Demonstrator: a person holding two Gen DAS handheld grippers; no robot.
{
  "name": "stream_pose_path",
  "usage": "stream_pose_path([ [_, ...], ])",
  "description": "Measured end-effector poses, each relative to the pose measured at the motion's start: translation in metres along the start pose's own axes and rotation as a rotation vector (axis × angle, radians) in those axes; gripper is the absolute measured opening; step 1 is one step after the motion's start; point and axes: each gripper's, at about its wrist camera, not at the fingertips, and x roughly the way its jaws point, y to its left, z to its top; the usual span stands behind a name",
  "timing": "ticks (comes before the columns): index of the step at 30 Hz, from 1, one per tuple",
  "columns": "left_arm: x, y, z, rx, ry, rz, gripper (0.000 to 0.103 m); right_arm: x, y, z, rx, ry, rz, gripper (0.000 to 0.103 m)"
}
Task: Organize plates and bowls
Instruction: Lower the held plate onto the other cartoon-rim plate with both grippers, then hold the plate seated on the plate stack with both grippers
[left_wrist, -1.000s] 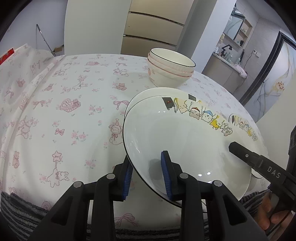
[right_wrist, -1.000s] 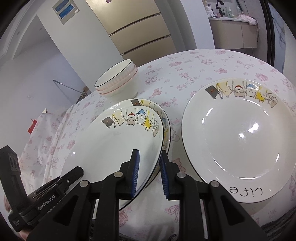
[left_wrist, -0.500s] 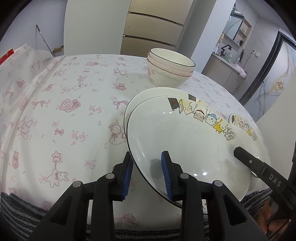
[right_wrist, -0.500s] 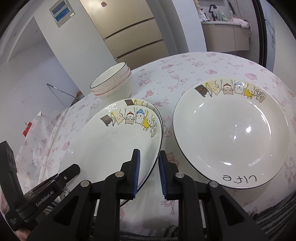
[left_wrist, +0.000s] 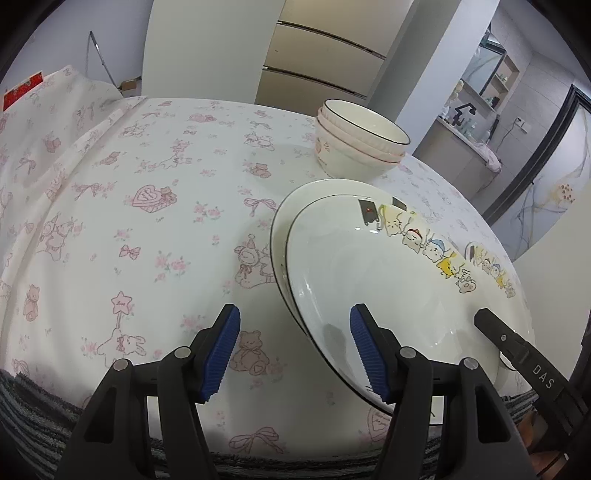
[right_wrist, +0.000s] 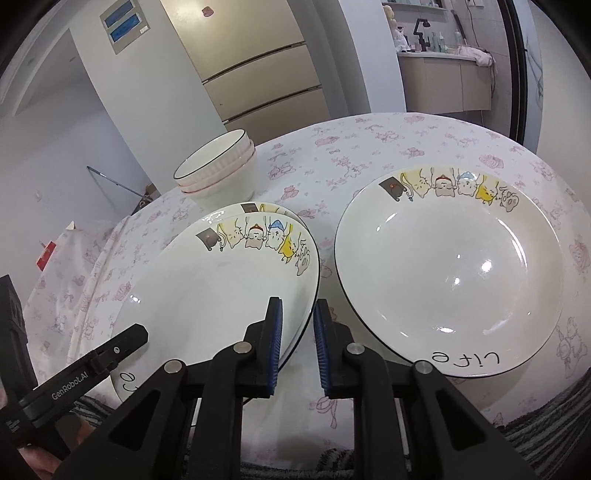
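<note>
Left wrist view: left tool (left_wrist: 293, 349), earlier clamped on the top plate (left_wrist: 399, 291) rim, now opening, pads clear of it. Right tool (right_wrist: 297, 345) clamped on that plate's opposite rim. Plate rests on another; stacked bowls (left_wrist: 360, 142) behind, on the surface (left_wrist: 129, 221).

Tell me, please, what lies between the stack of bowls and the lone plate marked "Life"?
Only bare floral tablecloth lies between the stack of bowls and the lone plate; the right wrist view shows this.
</note>
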Motion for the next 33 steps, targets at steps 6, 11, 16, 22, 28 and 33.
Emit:
stream_pose_path([
  [6, -0.006, -0.002, -0.002, -0.001, -0.025, -0.049, 0.034, 0.006, 0.003, 0.003, -0.016, 0.023, -0.010, 0.015],
  [11, -0.006, -0.004, -0.002, 0.013, -0.024, -0.048, 0.034, 0.010, 0.010, 0.005, -0.056, 0.026, -0.051, 0.014],
  [16, -0.006, -0.003, -0.002, 0.015, -0.027, -0.048, 0.034, 0.015, 0.012, 0.005, -0.073, 0.020, -0.076, 0.013],
  [22, -0.014, 0.000, -0.003, 0.012, -0.064, -0.044, 0.033, 0.016, 0.006, 0.007, -0.037, 0.000, -0.058, 0.012],
  [28, -0.013, 0.002, -0.002, 0.002, -0.053, -0.076, 0.017, 0.017, 0.007, 0.007, -0.040, -0.011, -0.068, 0.013],
  [33, -0.012, -0.001, -0.003, 0.019, -0.059, -0.055, 0.017, 0.018, 0.008, 0.006, -0.051, -0.011, -0.077, 0.013],
])
